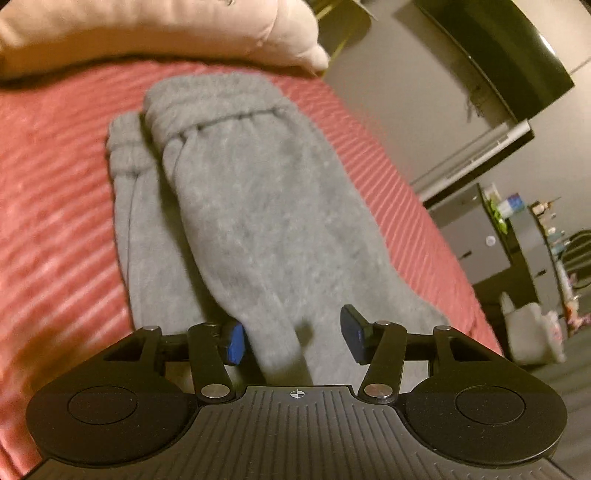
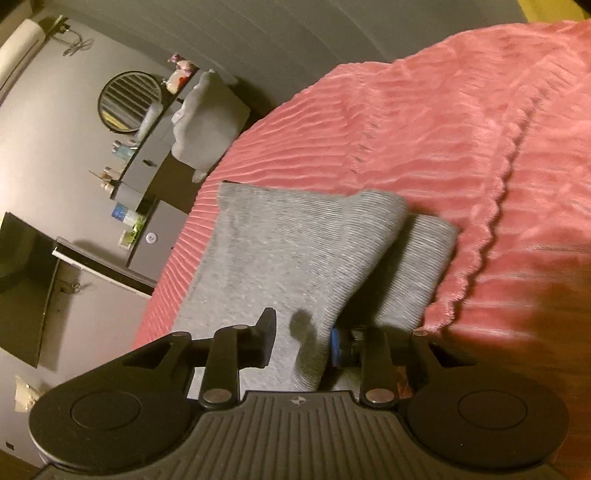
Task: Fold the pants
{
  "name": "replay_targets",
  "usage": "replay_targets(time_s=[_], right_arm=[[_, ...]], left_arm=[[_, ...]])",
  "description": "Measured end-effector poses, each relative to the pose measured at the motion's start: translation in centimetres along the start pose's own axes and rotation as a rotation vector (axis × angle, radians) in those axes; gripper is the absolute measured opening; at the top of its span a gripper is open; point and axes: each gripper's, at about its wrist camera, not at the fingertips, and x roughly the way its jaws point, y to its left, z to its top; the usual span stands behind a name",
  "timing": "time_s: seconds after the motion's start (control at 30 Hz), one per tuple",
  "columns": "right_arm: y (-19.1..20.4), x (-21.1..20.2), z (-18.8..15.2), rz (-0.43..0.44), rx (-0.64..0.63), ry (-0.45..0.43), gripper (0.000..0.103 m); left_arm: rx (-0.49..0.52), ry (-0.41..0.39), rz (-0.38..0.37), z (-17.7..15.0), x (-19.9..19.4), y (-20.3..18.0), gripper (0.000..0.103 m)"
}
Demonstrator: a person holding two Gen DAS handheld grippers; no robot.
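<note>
You have one pair of grey pants (image 1: 240, 206) on one bed with a single pink ribbed blanket (image 1: 55, 192), and two leg cuffs (image 2: 373, 218) show at the far end. One beige pillow (image 1: 155, 33) lies at the head. You hold two tongs, the left tongs (image 1: 293, 336) and the right tongs (image 2: 301, 338), and one round mirror (image 2: 129, 101) hangs on the wall.

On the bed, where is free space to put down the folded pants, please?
The pink bedspread is bare left of the grey pants, up to the pillow. Right wrist view: a wide bare stretch beyond the cuffs. The strip between the pants and the bed edge is narrow.
</note>
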Motion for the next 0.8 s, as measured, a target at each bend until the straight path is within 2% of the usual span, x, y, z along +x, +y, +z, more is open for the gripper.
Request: replay_targets(time_s=[0.03,0.1,0.13,0.17,0.2,0.23,0.27,0.3,0.33,0.4,0.5,0.57,0.63,0.7,0.8], right_arm=[[0.3,0.1,0.0,-0.007,-0.022,-0.004,0.02],[0.3,0.3,-0.2,-0.029,-0.052,-0.005,0.019],[0.2,0.4,-0.2,-0.025,-0.045,-0.002,0.019],[-0.2,0.5,-0.1,-0.013,-0.022,0.001,0.02],[-0.3,0.7,0.1,-0.004,-0.004,0.006,0.026],[-0.4,0.8,0.1,0.008,0.007,0.011,0.026],[-0.2,0.9,0.2,0.002,0.002,0.013,0.026],[0.3,0.9,0.2,-0.014,-0.025,0.013,0.018],[0.9,0.9,0.2,-0.048,-0.073,0.009,0.005],[2.6,0.5,0.2,-0.105,-0.178,-0.004,0.005],[4.6,-1.5,0.6,-0.106,-0.256,-0.067,0.004],[5.4,-3.0,0.8,-0.098,-0.292,-0.122,0.004],[5.5,-3.9,0.9,-0.099,-0.307,-0.148,0.004],[5.2,-3.9,0.7,-0.14,-0.33,-0.156,0.004],[4.1,-2.8,0.0,-0.199,-0.342,-0.127,0.004]], left_arm=[[0.013,0.005,0.013,0.0,0.4,-0.2,0.056],[0.034,0.018,0.05,0.1,1.4,-0.5,0.054],[0.044,0.024,0.058,0.2,1.7,-0.6,0.049],[0.048,0.026,0.055,0.3,1.6,-0.5,0.043],[0.055,0.026,0.053,0.4,1.8,-0.6,0.029],[0.063,0.025,0.053,0.3,1.9,-0.4,0.016],[0.074,0.027,0.051,0.4,1.8,-0.5,0.016],[0.079,0.02,0.044,0.6,1.5,-0.7,0.014],[0.09,0.004,0.032,0.5,0.6,-0.6,0.013],[0.129,-0.046,-0.001,0.8,-1.2,-1.3,0.012],[0.159,-0.084,-0.065,1.0,-3.4,-1.9,0.012],[0.166,-0.09,-0.075,0.9,-4.4,-1.4,0.012],[0.167,-0.063,-0.048,0.4,-4.4,-0.5,0.012],[0.162,-0.019,-0.002,-0.4,-3.9,0.5,0.012],[0.135,0.06,0.067,-1.3,-2.3,1.9,0.012]])
